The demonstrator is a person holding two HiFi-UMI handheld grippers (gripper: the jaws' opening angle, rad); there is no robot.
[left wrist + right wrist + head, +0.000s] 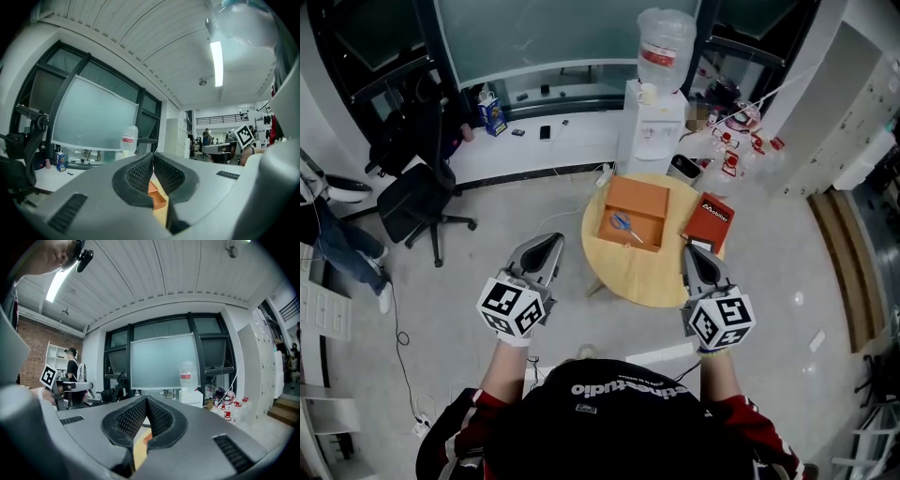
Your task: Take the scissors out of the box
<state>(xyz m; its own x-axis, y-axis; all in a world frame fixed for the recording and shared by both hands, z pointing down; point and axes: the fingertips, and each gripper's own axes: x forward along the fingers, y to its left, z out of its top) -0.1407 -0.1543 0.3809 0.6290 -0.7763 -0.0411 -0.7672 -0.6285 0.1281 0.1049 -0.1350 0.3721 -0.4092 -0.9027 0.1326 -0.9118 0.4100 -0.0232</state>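
Head view. Round wooden table (pixel 649 274) on a pale grey floor. An open orange box (pixel 637 199) sits on the table's far half. The scissors (pixel 625 225), blue-handled, lie flat inside the box on its near side. A red book (pixel 709 221) lies on the table's right edge, just beside the box. A water dispenser (pixel 661 103) stands beyond the table's far edge. A black office chair (pixel 417 202) stands well to the table's left, in front of a long white counter (pixel 534 141).

Both forearms reach forward, in red-and-black sleeves. The left gripper (pixel 549 246) hangs over the floor just left of the table, with its marker cube toward the camera. The right gripper (pixel 690 255) hangs over the table's near right edge. Both are well short of the box.

Left gripper view. The camera looks level and upward: ribbed ceiling, a strip light, dark-framed window wall. The jaws are pressed together at the tips with nothing between them. In the gap below the tips, a corner of the box and a sliver of the tabletop show. The scissors cannot be made out here.

Right gripper view. Same window wall, with the dispenser right of centre. A person (pixel 72 367) stands far left by a brick wall. The jaws meet at the tips, empty. A strip of tabletop and an orange edge show beneath.
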